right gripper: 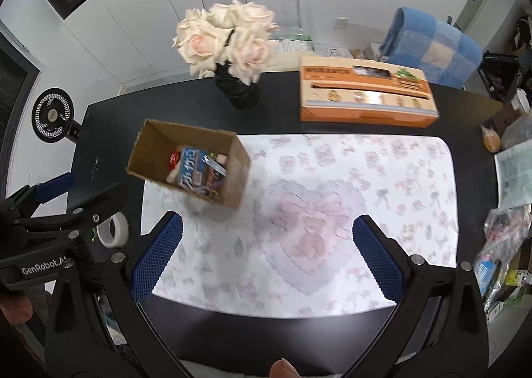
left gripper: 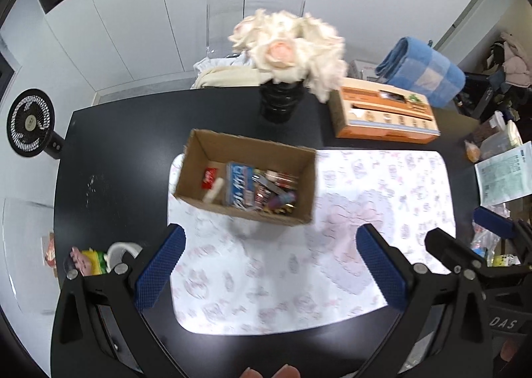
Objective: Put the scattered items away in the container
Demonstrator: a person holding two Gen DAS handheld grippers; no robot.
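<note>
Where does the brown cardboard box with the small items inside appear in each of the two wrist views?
Left wrist view: the cardboard box sits near the centre, slightly left, on the upper left corner of the patterned mat.
Right wrist view: the cardboard box sits left of centre, on the same corner of the mat.
Shared landmark: the black vase of pale roses stands just behind the box in both.

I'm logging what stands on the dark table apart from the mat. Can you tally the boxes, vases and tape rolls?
Boxes: 2, the open cardboard box holding the small items and the orange box at the back.
Vases: 1, the black vase with pale roses.
Tape rolls: 1, the white tape roll near the left edge.
Total: 4.
</note>
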